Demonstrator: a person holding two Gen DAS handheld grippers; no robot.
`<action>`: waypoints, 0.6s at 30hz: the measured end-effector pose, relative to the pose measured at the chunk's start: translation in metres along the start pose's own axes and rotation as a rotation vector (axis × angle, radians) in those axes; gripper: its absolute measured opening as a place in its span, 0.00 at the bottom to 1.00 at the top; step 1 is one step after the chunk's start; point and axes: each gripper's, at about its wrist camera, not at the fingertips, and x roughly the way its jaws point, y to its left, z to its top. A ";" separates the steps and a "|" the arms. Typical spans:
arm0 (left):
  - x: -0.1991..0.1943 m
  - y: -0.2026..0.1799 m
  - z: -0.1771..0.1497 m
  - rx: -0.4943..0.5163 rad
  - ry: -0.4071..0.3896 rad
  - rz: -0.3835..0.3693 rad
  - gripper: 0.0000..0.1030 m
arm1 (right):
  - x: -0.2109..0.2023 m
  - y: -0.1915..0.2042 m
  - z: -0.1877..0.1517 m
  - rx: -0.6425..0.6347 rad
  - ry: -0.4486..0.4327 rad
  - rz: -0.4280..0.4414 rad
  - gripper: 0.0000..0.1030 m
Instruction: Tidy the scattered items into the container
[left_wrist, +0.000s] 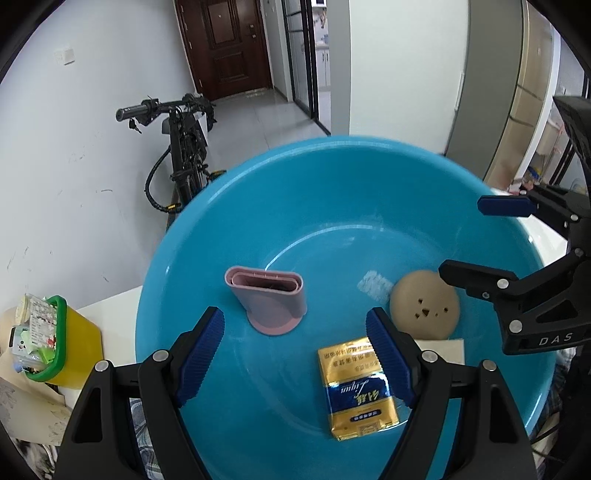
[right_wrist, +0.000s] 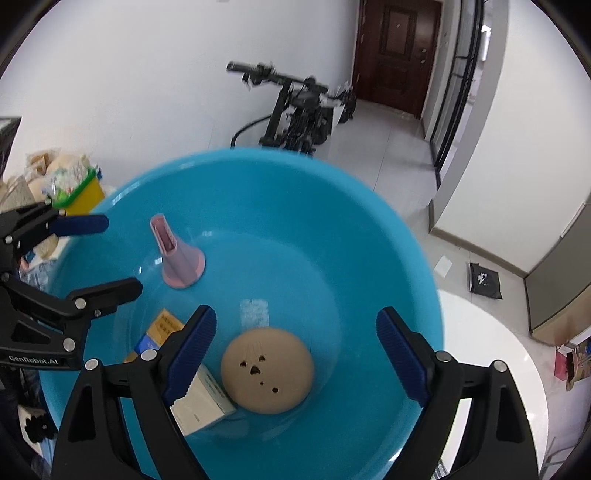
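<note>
Both spread, gripping nothing: left gripper (left_wrist: 295, 354) and right gripper (right_wrist: 295, 354) above the round blue plastic basin (left_wrist: 221, 229). Inside: pink plastic nozzle (left_wrist: 267, 302), tan perforated disc (right_wrist: 267, 371), gold-blue foil packet (left_wrist: 356, 386). Apparently nothing left outside.

Black bicycle (left_wrist: 184, 147) against wall; brown door (left_wrist: 229, 44); yellow bin (left_wrist: 77, 343), green-rimmed.

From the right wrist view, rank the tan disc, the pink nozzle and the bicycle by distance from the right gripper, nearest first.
1. Tan disc: in the blue basin, just ahead of the open right gripper, between its fingers.
2. Pink nozzle: standing farther in, to the left.
3. Bicycle: beyond the basin, against the back wall.
</note>
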 end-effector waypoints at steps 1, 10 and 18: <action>-0.002 0.001 0.001 -0.004 -0.012 0.001 0.79 | -0.004 -0.001 0.001 0.008 -0.018 -0.004 0.85; -0.039 0.006 0.010 -0.073 -0.224 0.035 0.87 | -0.058 0.000 0.008 0.061 -0.307 -0.059 0.97; -0.104 -0.005 0.003 -0.083 -0.586 0.122 0.96 | -0.118 0.027 0.003 0.018 -0.622 -0.170 0.99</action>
